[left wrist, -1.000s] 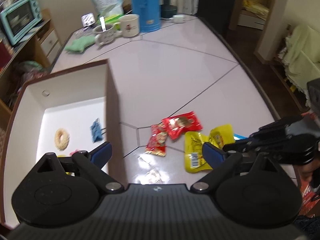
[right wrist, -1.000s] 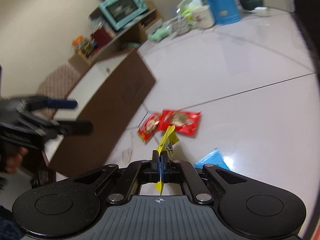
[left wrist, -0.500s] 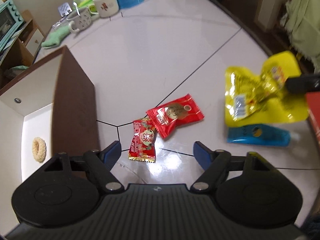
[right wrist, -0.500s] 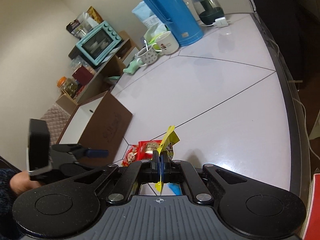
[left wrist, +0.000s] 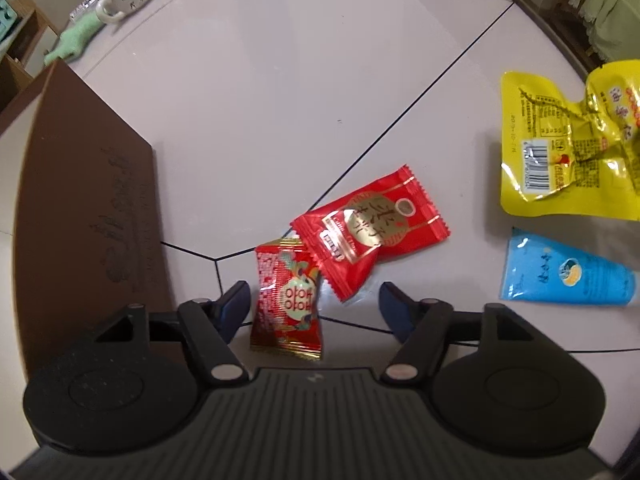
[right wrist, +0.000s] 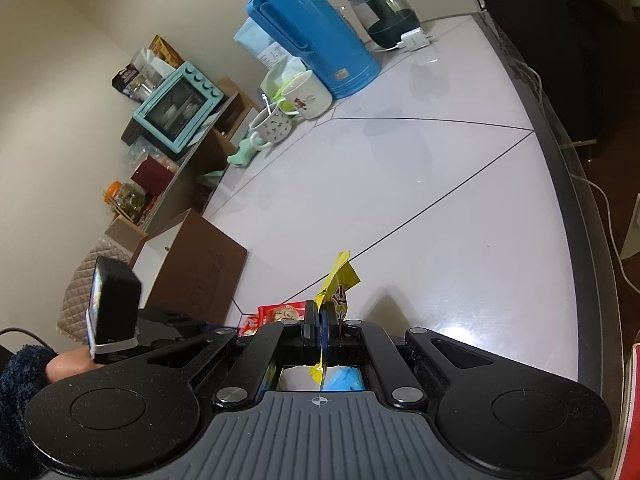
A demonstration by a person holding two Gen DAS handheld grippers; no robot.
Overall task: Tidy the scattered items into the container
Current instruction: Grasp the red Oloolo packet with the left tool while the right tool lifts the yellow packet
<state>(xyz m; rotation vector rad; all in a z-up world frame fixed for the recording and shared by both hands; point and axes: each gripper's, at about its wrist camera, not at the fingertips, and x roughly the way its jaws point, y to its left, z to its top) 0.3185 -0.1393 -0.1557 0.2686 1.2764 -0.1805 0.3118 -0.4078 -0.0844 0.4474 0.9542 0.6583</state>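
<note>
My left gripper (left wrist: pixel 314 304) points steeply down at the table, its jaws closing around a small red candy packet (left wrist: pixel 287 300) that lies between them; the pads stand clear of it. A larger red packet (left wrist: pixel 370 228) overlaps its top corner. My right gripper (right wrist: pixel 321 316) is shut on a yellow snack packet (right wrist: pixel 337 280), held off the table; the same yellow packet (left wrist: pixel 568 148) hangs at the right of the left wrist view. A blue sachet (left wrist: pixel 564 276) lies below it. The brown box (left wrist: pixel 84 208) stands to the left.
At the table's far end stand a blue thermos (right wrist: pixel 308 28), two mugs (right wrist: pixel 306 96), a dark humidifier (right wrist: pixel 384 12) and a green cloth (left wrist: pixel 74 40). A teal oven (right wrist: pixel 178 106) sits on a side shelf. The table edge (right wrist: pixel 576 216) runs along the right.
My left gripper sank from above the box to the red packets and its jaws narrowed. My right gripper lifted the yellow packet off the table and rolled.
</note>
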